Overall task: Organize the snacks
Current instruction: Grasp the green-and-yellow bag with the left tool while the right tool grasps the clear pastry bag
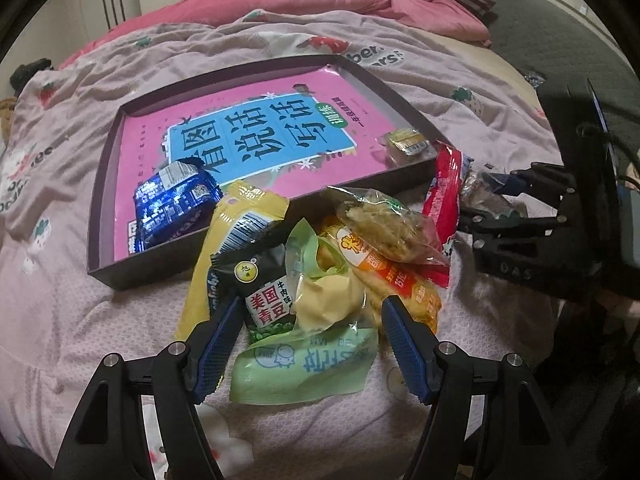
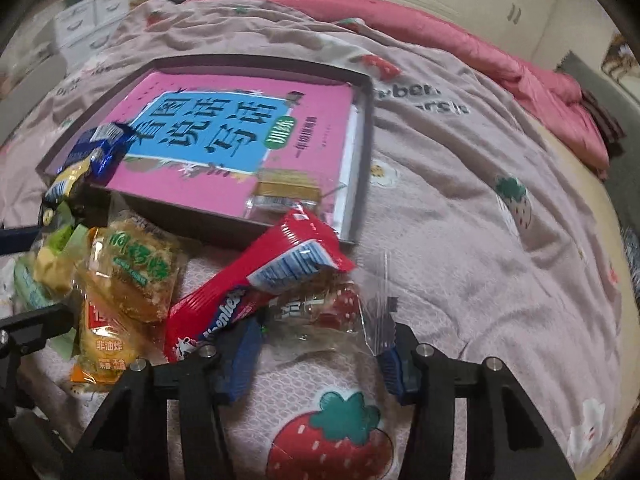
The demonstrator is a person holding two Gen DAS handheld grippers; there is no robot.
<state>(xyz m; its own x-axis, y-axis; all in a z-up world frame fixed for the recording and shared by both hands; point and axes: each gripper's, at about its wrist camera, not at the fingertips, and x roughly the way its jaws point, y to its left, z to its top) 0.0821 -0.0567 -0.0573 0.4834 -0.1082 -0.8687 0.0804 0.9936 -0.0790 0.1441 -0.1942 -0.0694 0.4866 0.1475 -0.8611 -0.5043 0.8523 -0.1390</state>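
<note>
- Right gripper: jaws part-closed about a clear snack packet lying on the bedspread; whether the pads already press on the film cannot be told.
- Left gripper: jaws open, holding nothing, poised over the heap, with a pale green packet and a black green-pea packet between its fingers.
- Snacks: most lie heaped on the bedspread just before the near wall of the tray. Only a blue packet and a small gold-wrapped piece rest inside, on a pink book.
- Risk, right side: a red packet overlaps the clear one and leans on the tray's wall; lifting would probably drag or tip it. The slack, glossy film may also slip from the pads.
- Risk, left side: the packets overlap, so closing here could pinch two at once or catch the bedspread.
- Obstruction: the tray's near wall stands between heap and interior; a yellow packet leans against it. The soft bed may let the tray tilt.
</note>
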